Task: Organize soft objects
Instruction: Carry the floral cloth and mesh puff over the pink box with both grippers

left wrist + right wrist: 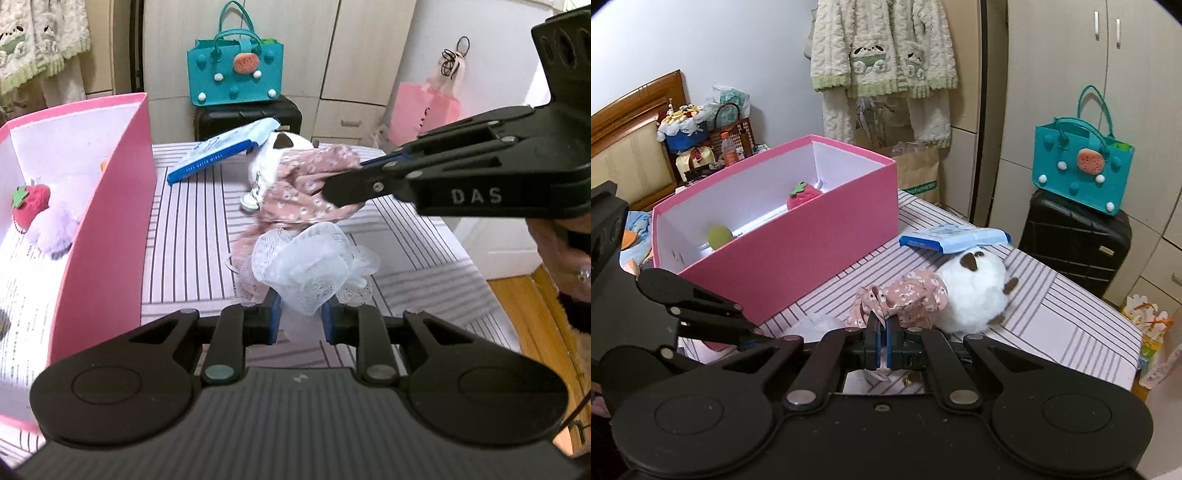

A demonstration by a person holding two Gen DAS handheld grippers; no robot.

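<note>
On the striped table (192, 236), the left gripper (301, 317) had its blue pads pressed on the white lace hem (314, 266) of a small dress (303, 184), the bunched lace filling the narrow gap between the jaws and spilling out just ahead of the fingertips. Farther along the same garment, the right gripper (343, 177) reached in from the right side of the left wrist view and pinched the pink floral cloth near its upper edge; in the right wrist view that gripper (885, 332) showed its jaws pressed nearly together with a fold of the dress (905, 295) caught between the pads. So the dress stretched between the two tools, lace end at the left one, floral end at the right one. A white plush (975, 291) with brown patches lay touching the dress on its far side, and a blue packet (955, 238) rested against the top of the plush. Left of the dress stood an open pink box (798, 254), near but apart from it, and inside were a strawberry toy (803, 195), a green ball (719, 236), and, seen from the left wrist, a lilac plush (55, 229). Beyond the table a teal bag (234, 70) sat on a black suitcase (247, 116). A hand (565, 254) wearing a ring held the right tool.
</note>
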